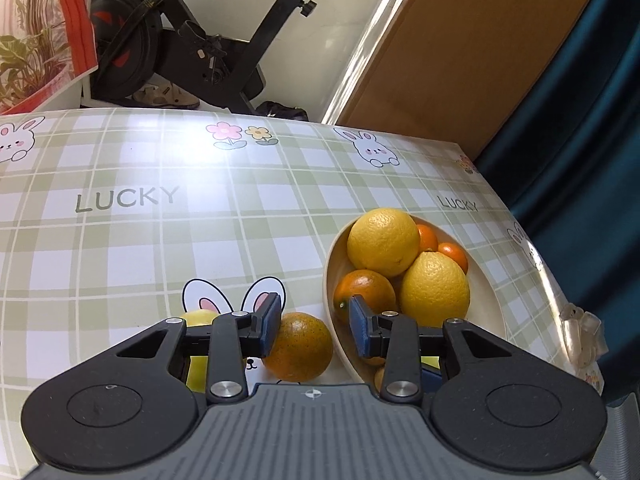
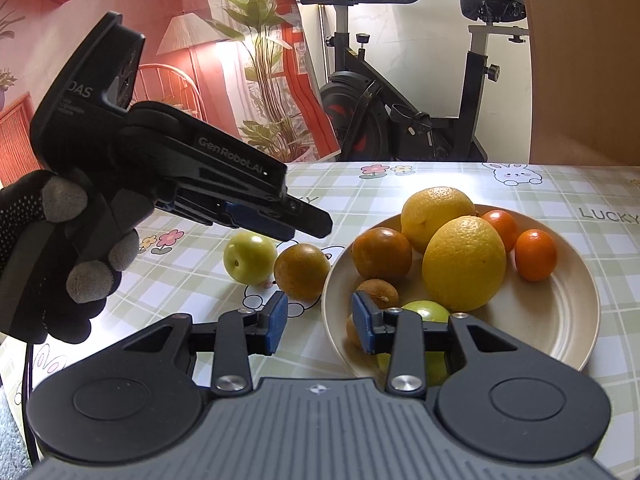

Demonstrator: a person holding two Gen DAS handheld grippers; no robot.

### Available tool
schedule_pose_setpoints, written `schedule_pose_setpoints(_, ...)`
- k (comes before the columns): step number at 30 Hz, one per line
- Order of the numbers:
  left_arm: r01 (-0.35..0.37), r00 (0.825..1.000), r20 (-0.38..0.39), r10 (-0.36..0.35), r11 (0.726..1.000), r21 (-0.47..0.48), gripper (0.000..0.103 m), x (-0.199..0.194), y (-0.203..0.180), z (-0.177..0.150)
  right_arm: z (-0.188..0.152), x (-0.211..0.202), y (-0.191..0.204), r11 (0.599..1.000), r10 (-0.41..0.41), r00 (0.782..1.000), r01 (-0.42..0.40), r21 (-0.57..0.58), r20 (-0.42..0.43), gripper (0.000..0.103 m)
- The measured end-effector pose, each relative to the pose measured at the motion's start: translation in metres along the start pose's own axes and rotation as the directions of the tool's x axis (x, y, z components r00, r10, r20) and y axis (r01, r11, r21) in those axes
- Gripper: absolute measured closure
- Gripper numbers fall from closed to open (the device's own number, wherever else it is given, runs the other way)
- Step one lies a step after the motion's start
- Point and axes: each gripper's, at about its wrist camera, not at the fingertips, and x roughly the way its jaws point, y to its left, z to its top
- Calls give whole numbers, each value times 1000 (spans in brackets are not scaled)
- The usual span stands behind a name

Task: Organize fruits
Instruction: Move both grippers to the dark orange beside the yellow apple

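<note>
Both grippers, left [image 1: 314, 326] and right [image 2: 320, 322], gape narrowly, empty; speckled orange [image 2: 301, 271] at plate's [image 2: 560, 320] nine o'clock

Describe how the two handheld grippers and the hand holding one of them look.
Both the right gripper and the left gripper are black, with ribbed grey bases, silver pivot screws and blue pads. The left gripper's body shows white lettering "GenRobot.AI". The left hand wears a black dotted glove with grey fingertips; a black cable hangs below.
</note>
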Motion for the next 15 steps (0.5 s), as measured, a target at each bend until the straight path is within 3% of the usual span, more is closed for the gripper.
schedule_pose_setpoints(6, 51, 998, -32, -51, 999, -1, 64, -14, -1, -7, -1, 0, -1, 1000, 7, 1000, -7, 4, -11, 64)
schedule_pose_setpoints(9, 143, 988, -61, -145, 989, -29, 64, -24, 1, -12, -3, 0, 0, 1000, 19, 1000, -18, 14, -19, 64)
schedule_pose_setpoints(12, 113, 993, -13, -114, 992, -54, 64, -31, 8, -11, -4, -3, 1, 1000, 29, 999, -28, 13, -14, 64)
schedule_pose_setpoints(15, 88, 995, -49, -90, 995, -47, 65, -19, 6, -12, -4, -1, 1, 999, 29, 999, -29, 13, -19, 64)
